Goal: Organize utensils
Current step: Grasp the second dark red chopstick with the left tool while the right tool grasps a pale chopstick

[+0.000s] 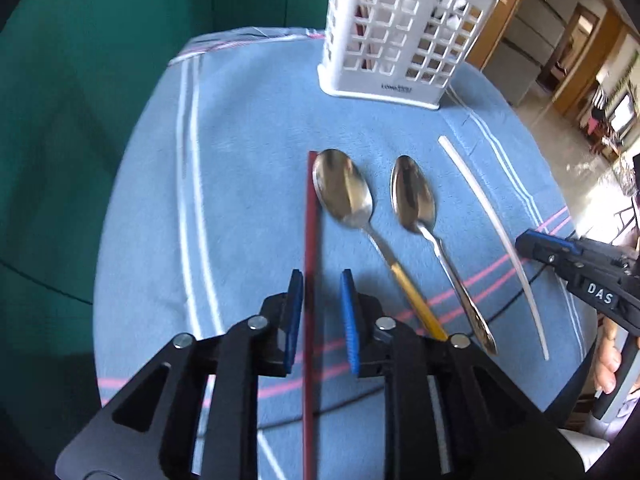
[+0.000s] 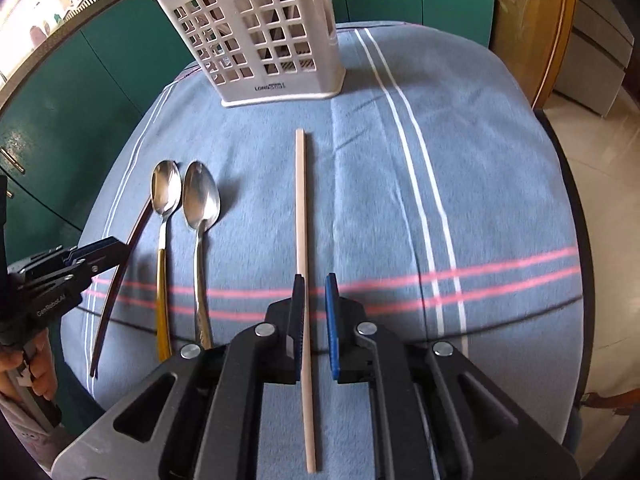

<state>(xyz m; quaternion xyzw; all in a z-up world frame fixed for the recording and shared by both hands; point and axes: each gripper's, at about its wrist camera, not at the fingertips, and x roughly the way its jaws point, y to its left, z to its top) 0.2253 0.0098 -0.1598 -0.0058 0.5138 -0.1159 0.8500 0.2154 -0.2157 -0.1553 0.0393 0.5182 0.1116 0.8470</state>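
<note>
Both grippers, left [image 1: 322, 300] and right [image 2: 315, 300], stand released, straddling the dark red chopstick [image 1: 311, 240] and cream chopstick [image 2: 301, 200].

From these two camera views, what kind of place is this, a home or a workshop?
Most likely a home, in or near a kitchen. A table under a blue striped cloth carries spoons and a white utensil holder; green cabinet doors stand behind, and a furnished room opens beyond.
</note>
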